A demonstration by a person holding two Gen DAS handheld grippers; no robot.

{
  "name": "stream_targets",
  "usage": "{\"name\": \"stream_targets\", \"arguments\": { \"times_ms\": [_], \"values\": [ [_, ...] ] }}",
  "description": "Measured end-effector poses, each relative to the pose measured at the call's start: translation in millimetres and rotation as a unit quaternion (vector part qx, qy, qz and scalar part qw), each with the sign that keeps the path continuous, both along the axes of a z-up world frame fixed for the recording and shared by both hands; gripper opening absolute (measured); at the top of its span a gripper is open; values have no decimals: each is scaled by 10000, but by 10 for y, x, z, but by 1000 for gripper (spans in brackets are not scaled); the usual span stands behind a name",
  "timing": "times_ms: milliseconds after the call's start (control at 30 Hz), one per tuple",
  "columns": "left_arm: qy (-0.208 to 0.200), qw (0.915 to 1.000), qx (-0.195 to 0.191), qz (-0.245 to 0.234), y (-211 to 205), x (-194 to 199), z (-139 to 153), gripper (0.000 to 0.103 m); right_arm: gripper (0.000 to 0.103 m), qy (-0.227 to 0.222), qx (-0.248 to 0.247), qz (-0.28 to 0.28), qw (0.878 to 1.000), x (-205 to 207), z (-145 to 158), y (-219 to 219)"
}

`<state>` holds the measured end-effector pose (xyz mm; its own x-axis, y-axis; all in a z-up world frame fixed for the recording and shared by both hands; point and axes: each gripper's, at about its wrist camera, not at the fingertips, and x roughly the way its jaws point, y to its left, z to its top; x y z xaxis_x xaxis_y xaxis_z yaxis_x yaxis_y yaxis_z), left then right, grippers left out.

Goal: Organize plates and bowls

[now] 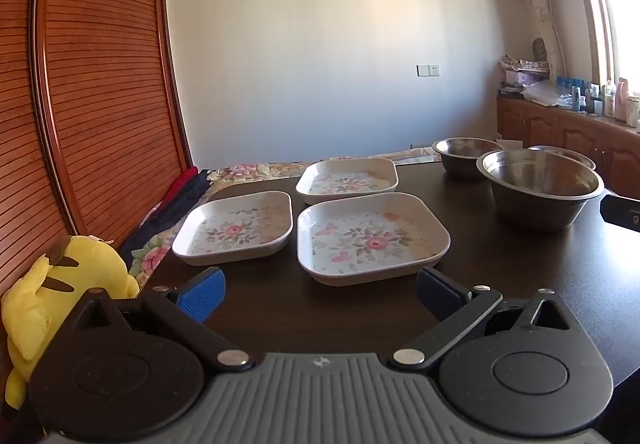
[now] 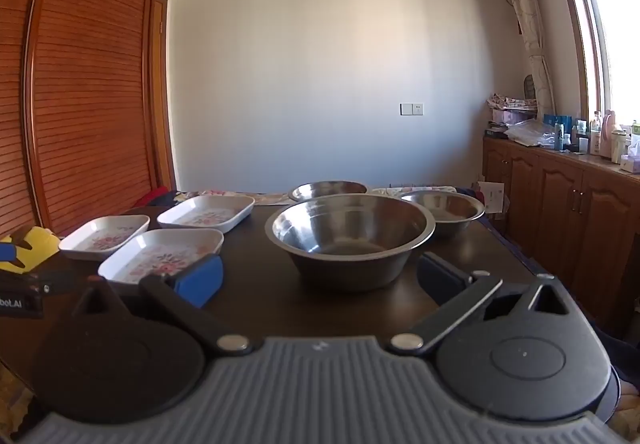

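Observation:
Three square floral plates lie apart on the dark table (image 1: 520,276): a near one (image 1: 370,238), one to its left (image 1: 236,228), one behind (image 1: 347,179). Three steel bowls stand at the right: a large near one (image 1: 540,185), one behind it at left (image 1: 466,155), one partly hidden behind it (image 1: 562,153). My left gripper (image 1: 320,294) is open and empty just short of the near plate. My right gripper (image 2: 320,282) is open and empty, right in front of the large bowl (image 2: 350,240). The plates (image 2: 160,256) lie at its left.
A yellow plush toy (image 1: 60,296) sits at the table's left edge beside a slatted wooden wardrobe (image 1: 88,83). Floral bedding (image 1: 256,169) lies behind the table. A wooden cabinet (image 2: 568,211) with bottles stands at the right under the window.

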<state>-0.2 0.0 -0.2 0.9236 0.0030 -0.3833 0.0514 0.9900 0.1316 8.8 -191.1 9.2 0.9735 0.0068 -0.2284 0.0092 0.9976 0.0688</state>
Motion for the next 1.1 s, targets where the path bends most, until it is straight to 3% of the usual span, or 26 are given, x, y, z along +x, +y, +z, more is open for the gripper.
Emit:
{"name": "stream_targets", "arguments": {
  "times_ms": [1100],
  "values": [
    [-51, 10000, 50, -28, 8, -8, 74, 103, 103, 55, -78, -40, 9999, -13, -9, -86]
  ]
}}
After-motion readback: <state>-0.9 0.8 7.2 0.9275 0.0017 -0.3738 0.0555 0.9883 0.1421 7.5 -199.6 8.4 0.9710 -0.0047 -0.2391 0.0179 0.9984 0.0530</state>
